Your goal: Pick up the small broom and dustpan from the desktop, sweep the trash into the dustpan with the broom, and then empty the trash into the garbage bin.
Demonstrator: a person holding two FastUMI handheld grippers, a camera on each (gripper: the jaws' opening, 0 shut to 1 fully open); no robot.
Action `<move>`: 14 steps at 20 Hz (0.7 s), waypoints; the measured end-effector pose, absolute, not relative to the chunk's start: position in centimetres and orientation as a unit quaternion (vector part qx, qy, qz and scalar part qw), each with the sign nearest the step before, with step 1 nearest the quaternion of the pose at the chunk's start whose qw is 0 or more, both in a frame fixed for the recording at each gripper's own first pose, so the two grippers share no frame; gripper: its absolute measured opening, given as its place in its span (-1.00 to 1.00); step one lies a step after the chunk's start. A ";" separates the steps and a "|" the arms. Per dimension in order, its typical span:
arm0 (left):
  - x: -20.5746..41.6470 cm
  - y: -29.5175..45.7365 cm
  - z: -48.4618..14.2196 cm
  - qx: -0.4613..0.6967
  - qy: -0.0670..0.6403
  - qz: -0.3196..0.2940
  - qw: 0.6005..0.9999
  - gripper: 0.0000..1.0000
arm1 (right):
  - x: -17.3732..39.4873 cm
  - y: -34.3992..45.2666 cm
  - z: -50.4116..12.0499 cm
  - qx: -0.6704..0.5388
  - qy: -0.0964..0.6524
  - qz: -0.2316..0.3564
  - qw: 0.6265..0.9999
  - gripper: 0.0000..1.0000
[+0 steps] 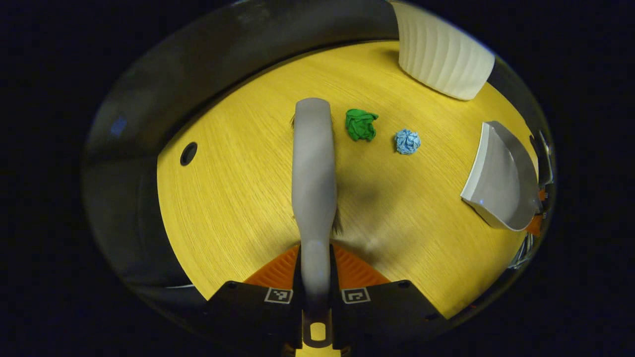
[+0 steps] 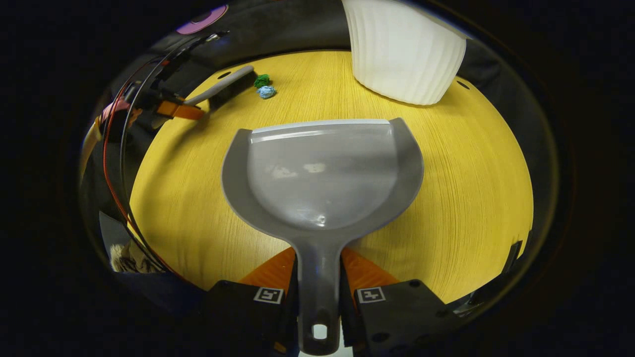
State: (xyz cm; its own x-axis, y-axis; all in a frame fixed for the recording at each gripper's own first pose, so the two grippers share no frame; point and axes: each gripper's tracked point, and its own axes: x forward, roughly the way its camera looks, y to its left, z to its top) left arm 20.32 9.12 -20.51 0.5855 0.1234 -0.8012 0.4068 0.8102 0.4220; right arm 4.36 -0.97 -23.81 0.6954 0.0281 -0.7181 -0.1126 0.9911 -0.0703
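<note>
With both sets of fingers clamped, the left gripper [image 1: 316, 277] on the broom [image 1: 312, 168] and the right gripper [image 2: 317, 285] on the dustpan [image 2: 322, 173], the green wad [image 1: 361, 124] and blue wad [image 1: 407, 141] lie just beyond the left fingers, so the pan's lip is best kept flat on the counter [image 1: 238, 188].

No words, brands or numbers can be read anywhere. The only signs are small square black-and-white coded markers — two on the left tongs [image 1: 317, 253], one on each side of the broom [image 1: 313, 168] handle, and two on the right tongs [image 2: 318, 265], one on each side of the dustpan [image 2: 322, 178] handle. Their patterns hold no letters.
</note>
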 end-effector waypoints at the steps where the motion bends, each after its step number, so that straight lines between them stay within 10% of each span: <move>1: 20.8 8.7 -20.4 0.308 0.444 -0.098 0.835 -0.58 | 4.2 -1.0 -23.9 -0.058 0.391 0.038 0.918 -0.21; 14: 17.2 -2.0 -23.2 0.370 0.451 -0.279 0.763 -0.57 | 3.8 -0.9 -23.9 -0.064 0.399 0.031 0.914 -0.21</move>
State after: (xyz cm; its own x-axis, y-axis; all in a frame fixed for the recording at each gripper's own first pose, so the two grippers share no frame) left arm 17.16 -1.96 -23.18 0.4379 -0.0911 -0.8944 0.7588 0.5709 0.3134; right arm 3.83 -0.94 -23.93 0.6795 0.0065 -0.7337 -0.1081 0.9899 -0.0913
